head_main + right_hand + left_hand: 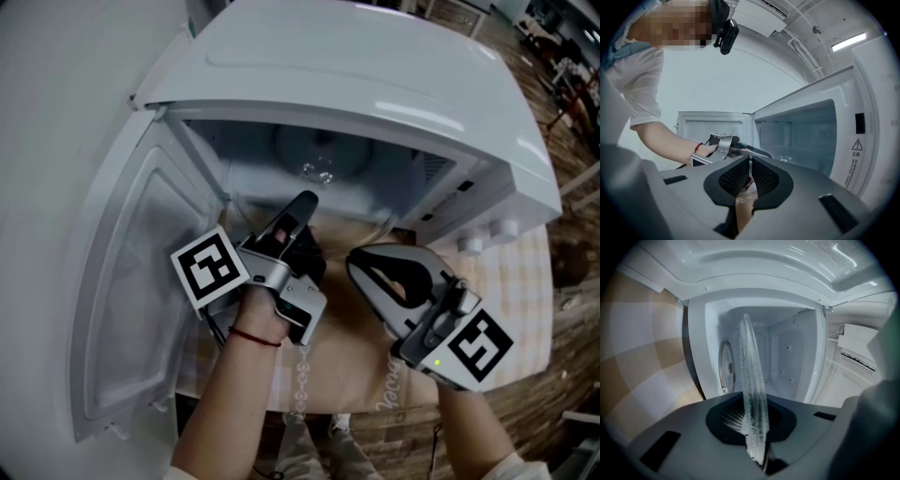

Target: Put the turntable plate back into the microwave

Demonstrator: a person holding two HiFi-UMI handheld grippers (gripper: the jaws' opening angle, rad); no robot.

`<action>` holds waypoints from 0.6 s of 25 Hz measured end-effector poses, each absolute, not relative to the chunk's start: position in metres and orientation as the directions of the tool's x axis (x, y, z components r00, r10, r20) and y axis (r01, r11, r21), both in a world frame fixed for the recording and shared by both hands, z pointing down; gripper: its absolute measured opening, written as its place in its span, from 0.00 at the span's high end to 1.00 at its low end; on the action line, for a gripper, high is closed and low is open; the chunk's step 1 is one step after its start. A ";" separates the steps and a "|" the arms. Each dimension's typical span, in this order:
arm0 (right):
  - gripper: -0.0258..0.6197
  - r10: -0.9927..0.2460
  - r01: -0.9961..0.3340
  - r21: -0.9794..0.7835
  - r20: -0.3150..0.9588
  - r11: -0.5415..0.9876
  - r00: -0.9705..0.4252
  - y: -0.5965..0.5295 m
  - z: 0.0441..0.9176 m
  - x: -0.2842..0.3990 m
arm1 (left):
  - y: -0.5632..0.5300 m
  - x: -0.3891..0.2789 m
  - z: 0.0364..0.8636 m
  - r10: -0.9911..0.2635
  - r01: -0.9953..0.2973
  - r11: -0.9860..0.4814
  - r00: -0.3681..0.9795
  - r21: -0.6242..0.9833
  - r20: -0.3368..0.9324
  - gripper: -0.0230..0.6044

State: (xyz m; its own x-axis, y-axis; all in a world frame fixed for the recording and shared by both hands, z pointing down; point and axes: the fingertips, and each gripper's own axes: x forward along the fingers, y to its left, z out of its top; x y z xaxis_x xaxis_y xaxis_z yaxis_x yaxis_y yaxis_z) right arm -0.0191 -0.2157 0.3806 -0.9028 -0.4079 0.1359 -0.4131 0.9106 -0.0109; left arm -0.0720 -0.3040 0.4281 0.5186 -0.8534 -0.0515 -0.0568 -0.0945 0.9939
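Observation:
The clear glass turntable plate [319, 157] lies about level, partly inside the open white microwave [375, 84]. My left gripper [305, 202] is shut on its near rim at the cavity mouth. The left gripper view is rolled, so the plate [752, 380] shows edge-on between the pads of my left gripper [753, 425], and a round ring [725, 367] sits on the cavity floor beneath it. My right gripper [359, 265] hovers in front of the microwave, to the right of the left one. In its own view my right gripper [750, 176] has its jaws shut with nothing between them.
The microwave door [141, 300] stands open to the left. Two knobs [487, 236] sit on the control panel at the right. A checked cloth [525, 281] covers the table under the microwave. A person's sleeve [642, 89] and forearm show in the right gripper view.

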 end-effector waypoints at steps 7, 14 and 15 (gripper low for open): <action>0.91 -0.406 -0.412 -0.011 0.146 0.911 -0.902 -0.225 0.388 -0.019 | -0.320 -0.069 0.434 -0.854 -0.059 -0.067 0.520 0.996 -0.026 0.93; 0.91 -0.413 -0.420 -0.026 0.139 0.907 -0.900 -0.223 0.391 -0.016 | -0.328 -0.067 0.433 -0.847 -0.077 -0.066 0.531 0.995 -0.015 0.93; 0.91 -0.415 -0.423 -0.027 0.138 0.906 -0.899 -0.224 0.391 -0.016 | -0.329 -0.067 0.434 -0.847 -0.082 -0.066 0.532 0.994 -0.012 0.93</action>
